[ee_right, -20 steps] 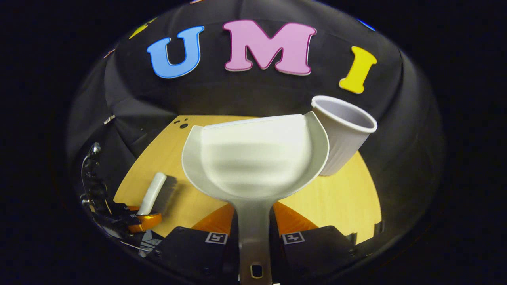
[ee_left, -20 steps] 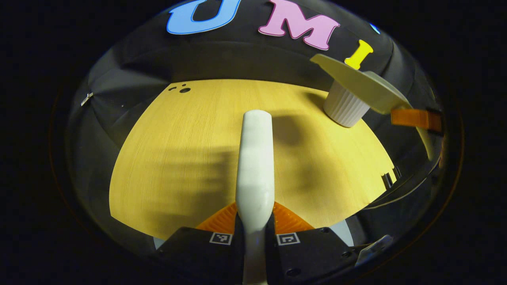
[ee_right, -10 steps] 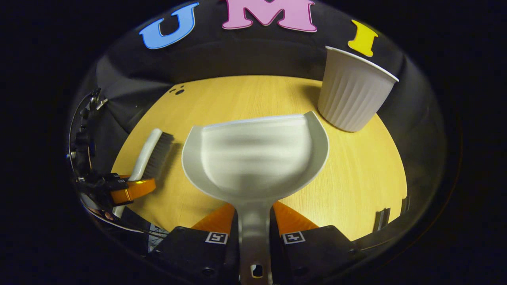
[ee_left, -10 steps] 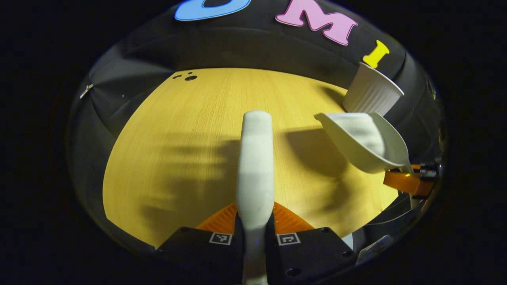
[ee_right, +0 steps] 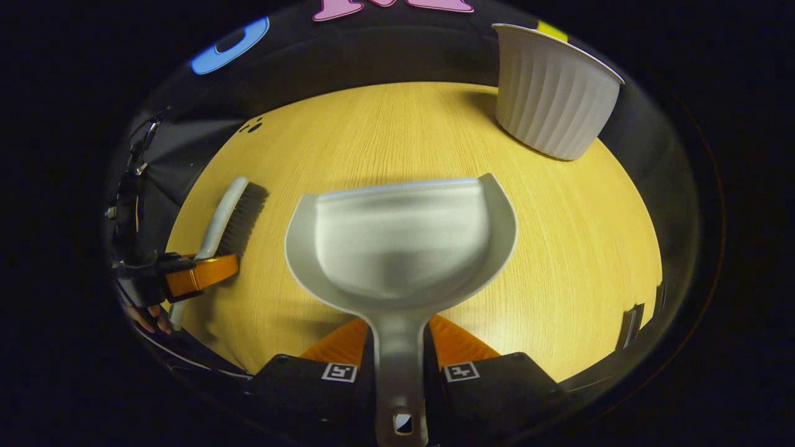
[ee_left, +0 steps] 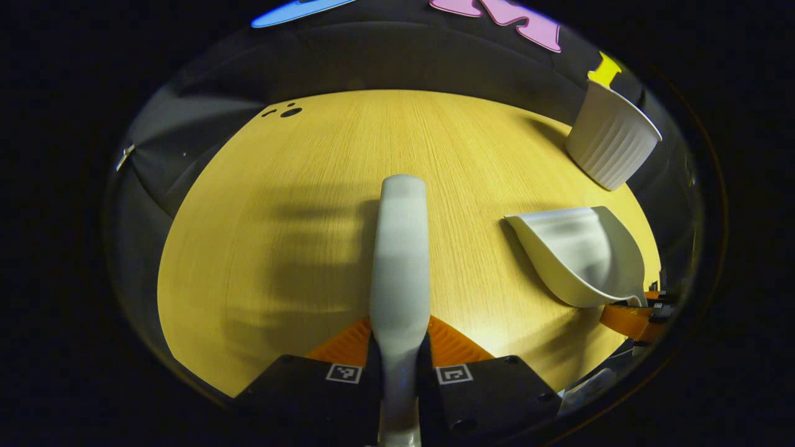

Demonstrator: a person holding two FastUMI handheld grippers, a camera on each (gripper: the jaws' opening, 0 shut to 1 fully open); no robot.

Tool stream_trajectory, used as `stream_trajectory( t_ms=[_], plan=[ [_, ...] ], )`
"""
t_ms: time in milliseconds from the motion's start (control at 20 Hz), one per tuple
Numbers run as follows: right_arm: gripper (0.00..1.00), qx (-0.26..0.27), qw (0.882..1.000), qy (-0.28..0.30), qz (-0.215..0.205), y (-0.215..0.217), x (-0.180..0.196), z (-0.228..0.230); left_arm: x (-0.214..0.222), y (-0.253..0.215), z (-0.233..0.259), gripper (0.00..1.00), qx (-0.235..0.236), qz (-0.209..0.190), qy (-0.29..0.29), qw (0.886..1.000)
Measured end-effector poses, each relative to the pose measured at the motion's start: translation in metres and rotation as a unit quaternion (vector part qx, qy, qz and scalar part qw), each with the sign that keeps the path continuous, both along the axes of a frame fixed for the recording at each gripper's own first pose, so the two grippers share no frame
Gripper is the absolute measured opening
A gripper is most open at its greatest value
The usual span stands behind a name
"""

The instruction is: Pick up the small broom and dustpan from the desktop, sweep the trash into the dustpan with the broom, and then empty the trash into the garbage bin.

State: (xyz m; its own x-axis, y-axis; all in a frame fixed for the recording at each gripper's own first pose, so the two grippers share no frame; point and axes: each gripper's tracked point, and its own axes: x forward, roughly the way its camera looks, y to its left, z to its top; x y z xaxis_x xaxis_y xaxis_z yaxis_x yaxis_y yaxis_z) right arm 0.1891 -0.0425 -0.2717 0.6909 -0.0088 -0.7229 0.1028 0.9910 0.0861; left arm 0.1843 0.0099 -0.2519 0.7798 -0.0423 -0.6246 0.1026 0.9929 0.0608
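Pale wooden tabletop carries no visible trash. Left gripper has its jaws clamped on the broom handle; right gripper has its jaws clamped on the dustpan, held low over the wood — pan looks empty. Garbage bin stands far right; lower both tools level and gently.

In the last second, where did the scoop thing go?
The dustpan came down from up beside the bin's rim to low over the table, away from the bin. The right gripper kept hold of its handle. The left gripper kept holding the broom. The bin stayed put.
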Motion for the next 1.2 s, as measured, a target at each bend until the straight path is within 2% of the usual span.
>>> stream_trajectory(
  t_ms=[100,150,300,350,400,500,550,600,650,700,750,950,1050,1200],
  plan=[
    [0.32,-0.002,1.000,0.003,0.008,-0.002,-0.001,-0.003,0.002,-0.005,0.001,0.31,0.010,-0.002,0.000,1.000],
    [0.37,-0.003,1.000,0.008,0.010,-0.003,-0.004,-0.006,0.002,-0.007,0.001,0.32,0.013,0.000,0.000,1.000],
    [0.39,0.005,1.000,0.015,0.015,0.003,-0.002,-0.005,0.002,-0.011,0.000,0.35,0.012,-0.001,0.008,1.000],
    [0.47,0.009,1.000,0.018,0.015,0.004,-0.002,-0.004,0.000,-0.013,0.001,0.38,0.003,-0.002,0.014,1.000],
    [0.41,0.013,1.000,0.019,0.015,0.004,-0.003,-0.003,-0.002,-0.015,0.003,0.41,-0.007,-0.001,0.016,1.000],
    [0.50,0.020,1.000,0.017,0.017,0.007,-0.003,0.003,-0.006,-0.020,0.012,0.64,-0.030,0.000,0.007,1.000],
    [0.64,0.019,1.000,0.014,0.019,0.007,-0.004,0.007,-0.008,-0.019,0.014,0.75,-0.035,0.002,0.000,0.999],
    [0.73,0.017,1.000,0.009,0.021,0.007,-0.004,0.013,-0.012,-0.021,0.021,0.86,-0.041,0.005,-0.006,0.999],
    [0.92,0.016,1.000,0.003,0.023,0.005,-0.004,0.016,-0.018,-0.022,0.027,0.97,-0.046,0.005,-0.011,0.999],
    [0.98,0.014,1.000,-0.001,0.021,0.004,-0.005,0.021,-0.021,-0.023,0.031,0.96,-0.052,0.006,-0.020,0.998],
    [0.99,0.012,1.000,-0.009,0.020,0.004,-0.009,0.030,-0.026,-0.023,0.039,0.96,-0.054,0.007,-0.032,0.998],
    [0.99,-0.009,0.997,-0.074,0.011,-0.004,-0.024,0.079,-0.049,-0.022,0.088,0.96,-0.054,0.000,-0.118,0.992],
    [0.99,-0.027,0.992,-0.122,0.004,-0.009,-0.034,0.111,-0.067,-0.020,0.122,0.96,-0.047,0.000,-0.179,0.983],
    [0.99,-0.052,0.978,-0.204,-0.004,-0.016,-0.049,0.164,-0.106,-0.035,0.174,0.96,-0.033,-0.029,-0.268,0.963]
  ],
)
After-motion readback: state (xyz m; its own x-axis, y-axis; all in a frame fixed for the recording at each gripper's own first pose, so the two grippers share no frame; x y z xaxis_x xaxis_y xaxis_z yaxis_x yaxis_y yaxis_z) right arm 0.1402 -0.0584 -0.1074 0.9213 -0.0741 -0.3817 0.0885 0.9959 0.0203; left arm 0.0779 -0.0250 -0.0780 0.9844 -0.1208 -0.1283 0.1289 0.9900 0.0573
